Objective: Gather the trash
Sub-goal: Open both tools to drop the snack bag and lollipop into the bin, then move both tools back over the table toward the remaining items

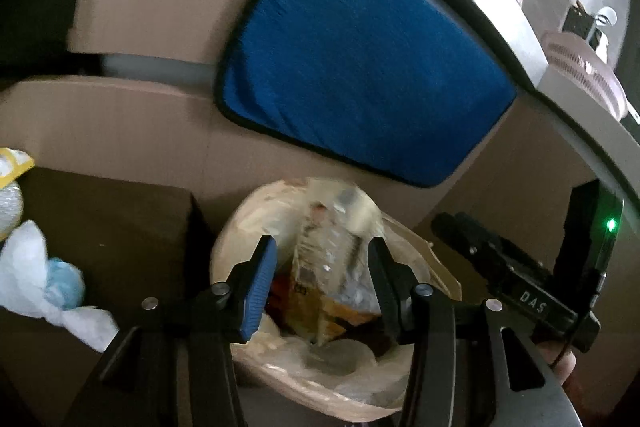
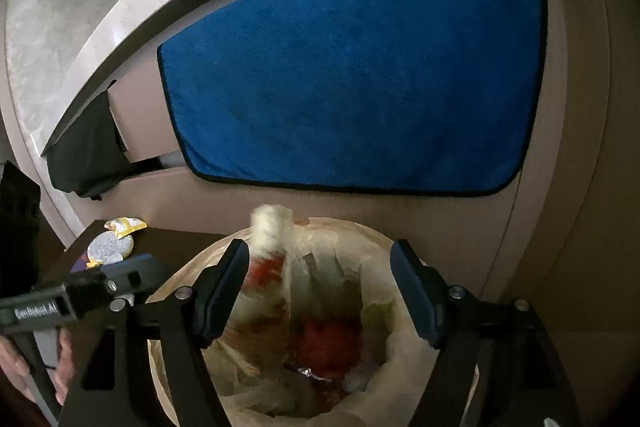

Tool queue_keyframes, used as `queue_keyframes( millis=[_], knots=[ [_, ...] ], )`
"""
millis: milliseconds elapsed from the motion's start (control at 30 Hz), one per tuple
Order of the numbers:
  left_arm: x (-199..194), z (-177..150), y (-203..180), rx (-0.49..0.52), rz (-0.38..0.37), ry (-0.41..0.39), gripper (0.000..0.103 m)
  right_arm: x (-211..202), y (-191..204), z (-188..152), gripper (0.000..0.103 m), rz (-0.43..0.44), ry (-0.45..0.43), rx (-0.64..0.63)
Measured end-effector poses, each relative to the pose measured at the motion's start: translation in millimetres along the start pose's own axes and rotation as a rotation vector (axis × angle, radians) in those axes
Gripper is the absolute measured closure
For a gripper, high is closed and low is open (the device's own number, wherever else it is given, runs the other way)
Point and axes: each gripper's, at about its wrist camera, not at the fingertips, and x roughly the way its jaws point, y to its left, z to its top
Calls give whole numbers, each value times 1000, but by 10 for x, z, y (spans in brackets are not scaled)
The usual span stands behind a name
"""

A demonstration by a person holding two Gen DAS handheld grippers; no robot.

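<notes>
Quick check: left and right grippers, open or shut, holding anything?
Left gripper: open, holding nothing, above the plastic-lined trash bin.
Right gripper: open, holding nothing; a blurred white-and-red piece of trash sits by its left finger.

We count two grippers and one lined bin.
One left gripper, one right gripper, one trash bin, one blue towel, one dark side table.

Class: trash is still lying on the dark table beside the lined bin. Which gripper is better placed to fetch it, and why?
Left. The left gripper, open and empty, has the crumpled white tissue beside it on the dark brown table. The right gripper sits farther off.
</notes>
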Motion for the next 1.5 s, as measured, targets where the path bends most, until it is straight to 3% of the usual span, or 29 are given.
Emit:
queue_keyframes(
  millis=[167,500,800,933,1133,1300,1500],
  knots=[
    [-244,-35,172,0,91,-52,54,-35,98,-18,32,-16,-2,-34],
    [-848,-261,960,-53,294,-97,54,-45,385,-8,32,11,1,-80],
    [-1325,-391,1811,-209,458,-159,54,157,902,-133,32,110,50,-140],
    [-1547,-455,2109,-275,485,-179,55,322,1208,-200,32,175,90,-172],
    [-1775,-526,2398,-277,488,-171,55,656,1919,-300,32,373,190,-272],
    [-1843,-517,2540,-268,414,-155,54,1046,2527,-430,32,401,240,-401],
    [-1882,-524,2644,-236,378,-134,54,1455,2750,-542,33,428,321,-414]
  ],
)
